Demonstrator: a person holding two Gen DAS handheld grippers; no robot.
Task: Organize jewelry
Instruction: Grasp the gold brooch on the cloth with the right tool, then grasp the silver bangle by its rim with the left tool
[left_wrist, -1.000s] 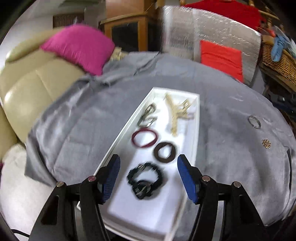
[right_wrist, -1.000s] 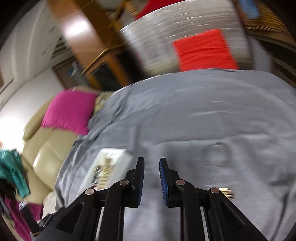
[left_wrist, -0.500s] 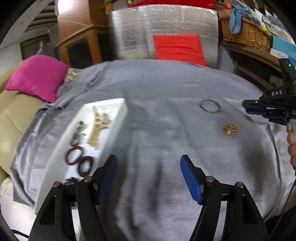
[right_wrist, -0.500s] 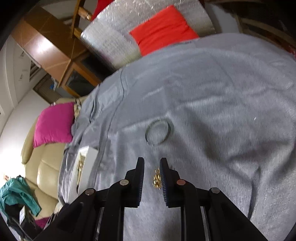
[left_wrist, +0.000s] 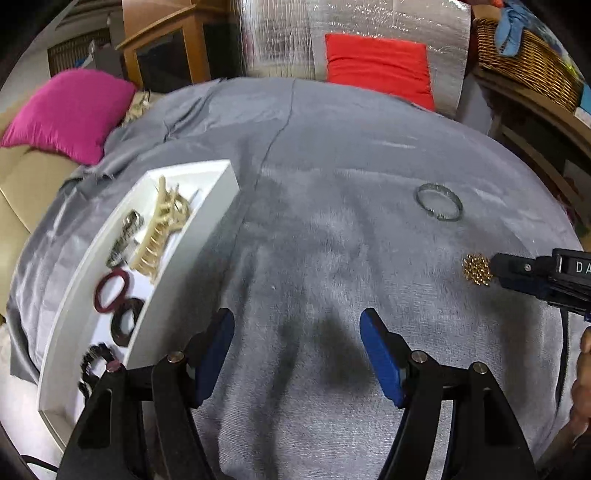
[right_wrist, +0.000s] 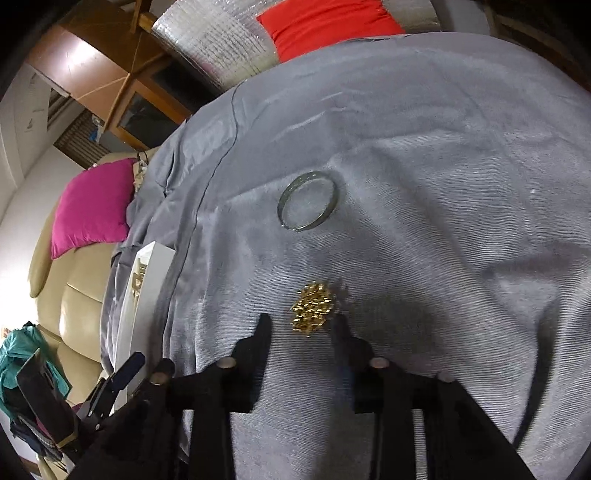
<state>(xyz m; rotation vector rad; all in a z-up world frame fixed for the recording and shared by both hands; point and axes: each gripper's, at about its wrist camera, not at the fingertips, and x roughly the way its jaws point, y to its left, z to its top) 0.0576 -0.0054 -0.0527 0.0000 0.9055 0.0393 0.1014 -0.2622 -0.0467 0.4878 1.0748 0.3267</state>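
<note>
Grey cloth (left_wrist: 314, 229); both tongs wide, right tongs (right_wrist: 301, 325) marked "DA", straddling gold brooch (right_wrist: 312, 308)

A grey cloth (left_wrist: 332, 258) with a soft, matt, finely ribbed weave covered the desk. On it lay a smooth, shiny metal bangle (right_wrist: 307, 201) and a glittering gold-coloured beaded piece (right_wrist: 313, 308). The white tray (left_wrist: 177, 280) looked smooth and matt, like painted wood or plastic. In it, the cream hair claw (left_wrist: 162, 229) looked like glossy plastic, and the dark red ring (left_wrist: 110, 291) was smooth and shiny. The left tongs (left_wrist: 297, 354) had matt black plastic arms and blue ridged pads (left_wrist: 380, 354). Behind stood a crinkled silver foil panel (left_wrist: 369, 22), a woven wicker basket (left_wrist: 528, 62) and a varnished wooden cabinet (left_wrist: 166, 48).
</note>
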